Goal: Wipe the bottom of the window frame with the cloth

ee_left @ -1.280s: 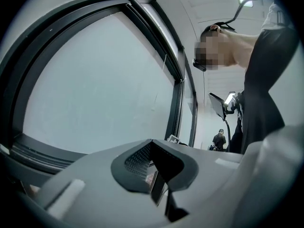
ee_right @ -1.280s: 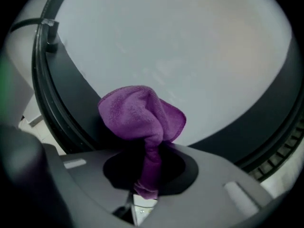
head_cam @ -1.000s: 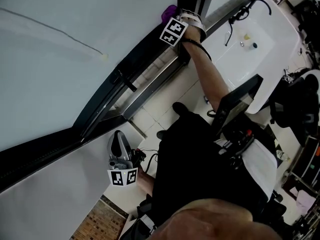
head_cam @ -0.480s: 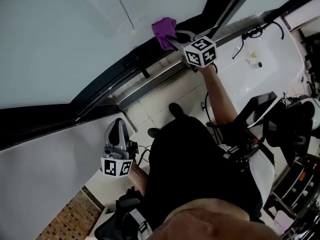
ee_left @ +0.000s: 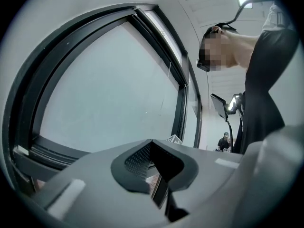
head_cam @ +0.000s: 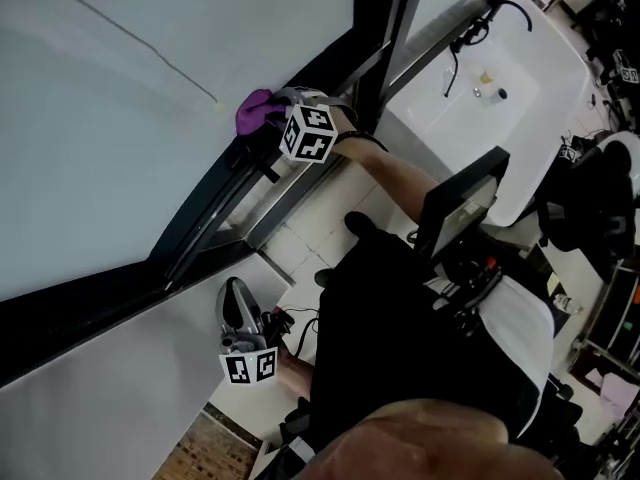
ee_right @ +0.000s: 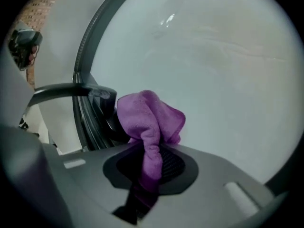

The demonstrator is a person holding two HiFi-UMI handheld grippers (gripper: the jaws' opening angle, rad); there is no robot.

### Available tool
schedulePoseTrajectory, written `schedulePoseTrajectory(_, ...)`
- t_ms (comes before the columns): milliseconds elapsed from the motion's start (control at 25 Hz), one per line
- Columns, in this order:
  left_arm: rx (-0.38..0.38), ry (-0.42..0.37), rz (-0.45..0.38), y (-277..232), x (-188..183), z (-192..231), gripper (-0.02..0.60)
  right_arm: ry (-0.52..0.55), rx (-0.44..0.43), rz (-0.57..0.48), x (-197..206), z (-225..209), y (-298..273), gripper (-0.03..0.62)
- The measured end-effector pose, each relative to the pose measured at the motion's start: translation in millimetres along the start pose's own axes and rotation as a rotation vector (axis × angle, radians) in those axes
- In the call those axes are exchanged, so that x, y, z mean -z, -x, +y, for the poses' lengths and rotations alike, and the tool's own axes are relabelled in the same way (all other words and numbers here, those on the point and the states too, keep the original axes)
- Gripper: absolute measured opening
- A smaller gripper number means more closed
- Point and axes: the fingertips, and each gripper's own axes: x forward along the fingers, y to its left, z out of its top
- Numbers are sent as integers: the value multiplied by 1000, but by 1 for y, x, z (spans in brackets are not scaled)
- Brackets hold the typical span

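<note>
A purple cloth (head_cam: pixel 254 111) is pressed against the dark bottom rail of the window frame (head_cam: pixel 212 206), right under the pale glass. My right gripper (head_cam: pixel 274 110) is shut on it, with its marker cube just to the right. In the right gripper view the cloth (ee_right: pixel 148 116) bunches up out of the jaws of the right gripper (ee_right: pixel 151 158), beside the frame (ee_right: pixel 89 109). My left gripper (head_cam: pixel 233 304) hangs low by the person's leg, away from the window. In the left gripper view its jaws (ee_left: pixel 155 168) are shut on nothing.
A black latch handle (head_cam: pixel 262 167) sticks out from the frame just below the cloth. A dark upright mullion (head_cam: pixel 386 30) rises to the right. A white basin (head_cam: pixel 525 73) and a black screen on a stand (head_cam: pixel 462 204) stand behind the person. Pale floor tiles (head_cam: pixel 305 218) lie below.
The right gripper has carried the purple cloth along the bottom rail, away from the mullion and toward the latch handle. The left gripper has stayed low by the leg.
</note>
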Motion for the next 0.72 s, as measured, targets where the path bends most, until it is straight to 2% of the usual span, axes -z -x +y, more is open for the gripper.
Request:
schedulePoseTrajectory(240, 19, -1, 10, -8, 0, 0, -9, -7, 144, 106, 57, -67, 21, 63)
schedulePoseTrajectory(440, 45, 0, 18, -15, 1, -4, -9, -40, 291, 243, 109, -132, 41, 63)
schedulePoseTrajectory(720, 77, -3, 29, -32, 8, -14, -9, -29, 460, 441, 163, -189, 52, 63)
